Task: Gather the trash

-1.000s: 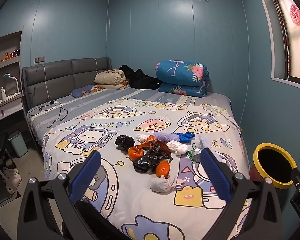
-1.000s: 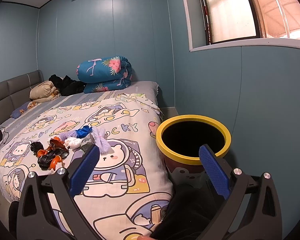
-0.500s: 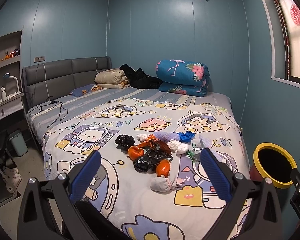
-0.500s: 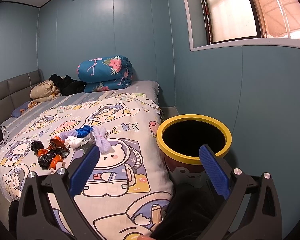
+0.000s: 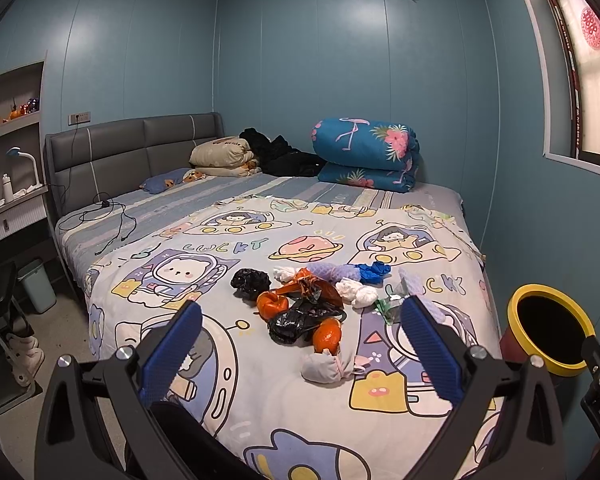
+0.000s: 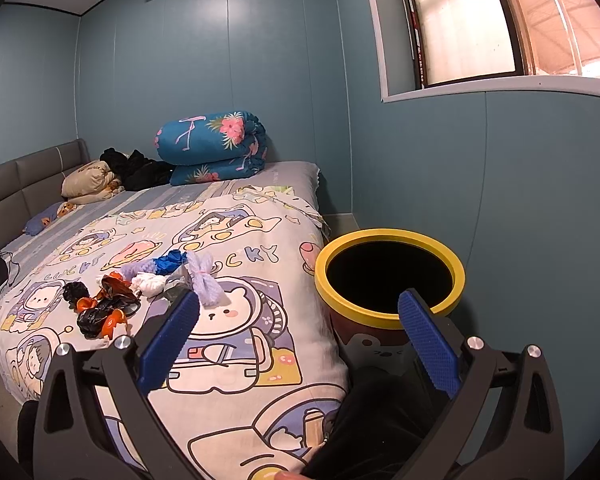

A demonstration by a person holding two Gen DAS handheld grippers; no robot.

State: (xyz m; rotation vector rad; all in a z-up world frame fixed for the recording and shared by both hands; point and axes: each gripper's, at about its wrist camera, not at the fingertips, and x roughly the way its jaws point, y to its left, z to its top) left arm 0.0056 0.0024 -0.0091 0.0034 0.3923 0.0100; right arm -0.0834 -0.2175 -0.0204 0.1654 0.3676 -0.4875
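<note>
While both tools are held short of the bed's foot edge, the left gripper (image 5: 300,344) is seen with its jaws spread wide and nothing between them, and the right gripper (image 6: 298,332) is likewise wide open and empty. Nearest the foot edge of the cartoon-printed duvet (image 5: 260,412), a grey tied bundle (image 5: 326,366) is found, with an orange piece (image 5: 327,334) touching its far side. Just beyond, a crumpled black bag (image 5: 300,320) is lying against a second orange piece (image 5: 272,305) and a brown-orange wrapper (image 5: 312,286). A smaller black wad (image 5: 251,282) is placed slightly apart, toward the left side of the duvet. White crumpled tissue (image 5: 356,291) is set just right of the wrapper, and a greenish scrap (image 5: 388,304) is seen nearer the right edge. Farther on, a lilac knitted piece (image 5: 332,270) and a blue crumpled item (image 5: 374,271) are lying side by side, touching. Off the right edge of the bed, on the floor, a yellow-rimmed bin (image 6: 390,272) is standing upright with its dark mouth open; from the right wrist view it is partly framed by the right finger. At the head of the bed, a folded flamingo quilt (image 5: 366,154), dark clothes (image 5: 280,156) and a beige pillow (image 5: 222,154) are stacked against the wall and grey headboard (image 5: 132,148).
</note>
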